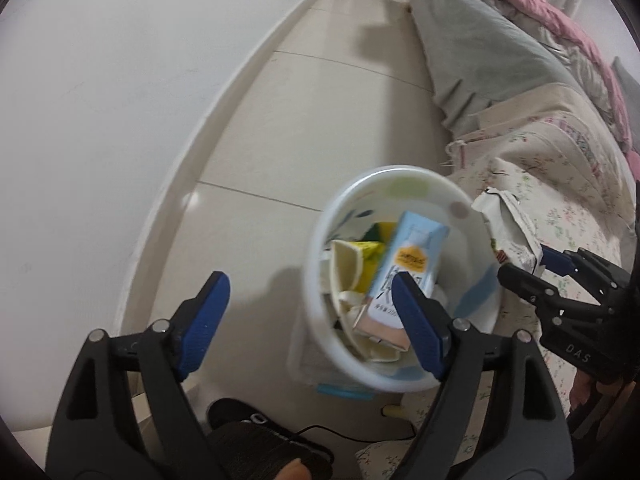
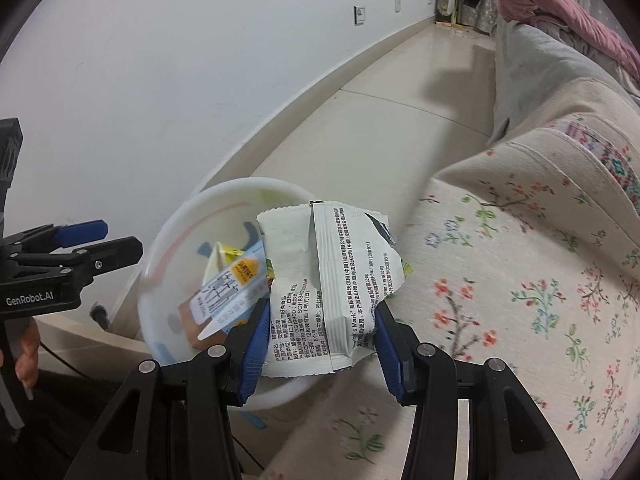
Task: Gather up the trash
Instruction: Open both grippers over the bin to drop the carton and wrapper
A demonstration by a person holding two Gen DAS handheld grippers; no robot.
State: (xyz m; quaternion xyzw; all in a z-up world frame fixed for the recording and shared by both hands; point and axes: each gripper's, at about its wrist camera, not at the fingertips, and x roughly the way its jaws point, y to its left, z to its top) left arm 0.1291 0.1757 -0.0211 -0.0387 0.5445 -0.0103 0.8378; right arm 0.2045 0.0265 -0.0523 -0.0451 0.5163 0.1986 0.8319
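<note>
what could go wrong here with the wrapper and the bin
1. The right gripper holds the wrapper near the bin's rim on the bed side; released now, it might land on the floral bedding.
2. The milk carton stands tall in the bin, so the wrapper may perch on it and slide off.
3. The open left gripper hovers close and could knock the bin.

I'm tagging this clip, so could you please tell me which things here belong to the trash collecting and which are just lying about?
Part of the job:
- white bin
- milk carton in the bin
- yellow carton in the bin
- snack wrapper held in the right gripper
- left gripper, open and empty

Just lying about:
- floral bed cover
- grey blanket
- pink blanket
- black cable
</note>
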